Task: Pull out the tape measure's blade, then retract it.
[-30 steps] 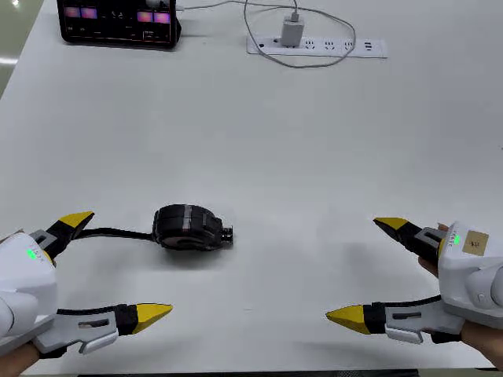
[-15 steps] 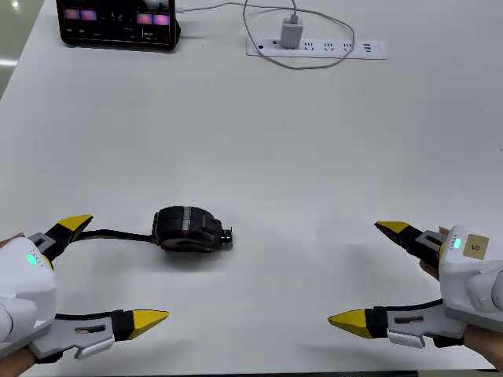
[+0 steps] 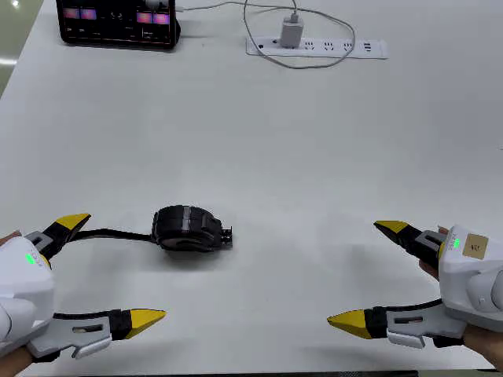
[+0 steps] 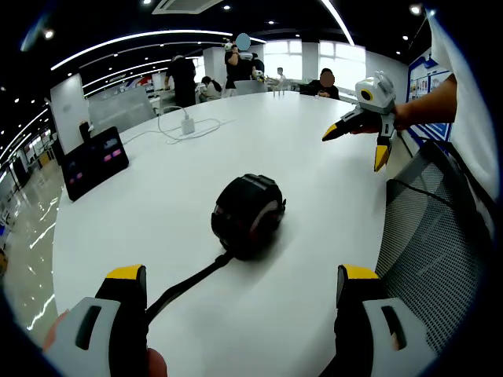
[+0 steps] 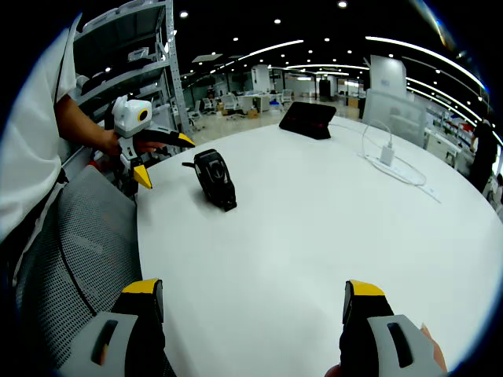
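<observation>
Left tongs [image 3: 118,267] and right tongs [image 3: 357,272]: both spread, holding nothing, at 7 and 5 o'clock in the head view. Tape measure [image 3: 187,228]: lying on the surface [image 3: 299,157] just beyond the left tongs, ungripped. Blade housed in the case. Judged either not yet drawn or fully retracted; cannot tell which. Long axis runs 9 to 3. Blade mouth faces 3 o'clock, and the strap [image 3: 114,233] trails toward 9.

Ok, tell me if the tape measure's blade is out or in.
In. The tape measure shows only its end hook at the mouth; no blade lies on the table.
</observation>
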Demonstrator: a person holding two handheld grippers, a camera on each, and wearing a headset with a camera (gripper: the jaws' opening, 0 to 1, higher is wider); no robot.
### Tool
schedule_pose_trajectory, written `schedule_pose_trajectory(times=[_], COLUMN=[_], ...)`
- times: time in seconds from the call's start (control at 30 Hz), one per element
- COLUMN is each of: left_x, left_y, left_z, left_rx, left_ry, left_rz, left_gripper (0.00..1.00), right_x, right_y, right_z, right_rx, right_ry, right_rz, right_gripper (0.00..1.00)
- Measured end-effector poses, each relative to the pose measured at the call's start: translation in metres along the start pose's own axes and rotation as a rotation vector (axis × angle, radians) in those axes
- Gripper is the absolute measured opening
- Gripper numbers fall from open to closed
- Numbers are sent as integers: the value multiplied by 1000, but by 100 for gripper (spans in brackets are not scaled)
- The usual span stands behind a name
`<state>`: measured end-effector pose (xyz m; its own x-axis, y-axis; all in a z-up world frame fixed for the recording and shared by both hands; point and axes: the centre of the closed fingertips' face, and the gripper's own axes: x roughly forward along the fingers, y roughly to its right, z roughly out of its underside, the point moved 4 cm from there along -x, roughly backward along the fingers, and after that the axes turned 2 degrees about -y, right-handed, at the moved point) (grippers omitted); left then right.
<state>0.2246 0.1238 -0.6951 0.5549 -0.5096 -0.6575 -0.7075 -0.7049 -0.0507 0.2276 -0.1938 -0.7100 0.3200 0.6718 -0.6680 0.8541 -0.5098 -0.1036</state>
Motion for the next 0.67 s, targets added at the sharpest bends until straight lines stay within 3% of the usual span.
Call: schedule_pose_trajectory(times=[0.2, 0.23, 0.67], left_x=[-3, -3, -4], left_y=[-1, 1, -1], left_z=[0, 0, 4], left_rx=[-27, -37, -22], left_ry=[9, 15, 7], left_rz=[1, 20, 16], left_gripper=[99, 99, 99], right_x=[-1, -1, -1], right_y=[-1, -1, -1], right_z=[0, 0, 2], right_rx=[2, 1, 2], right_ry=[-1, -1, -6], right_rz=[-5, -4, -10], right_gripper=[94, 94, 94])
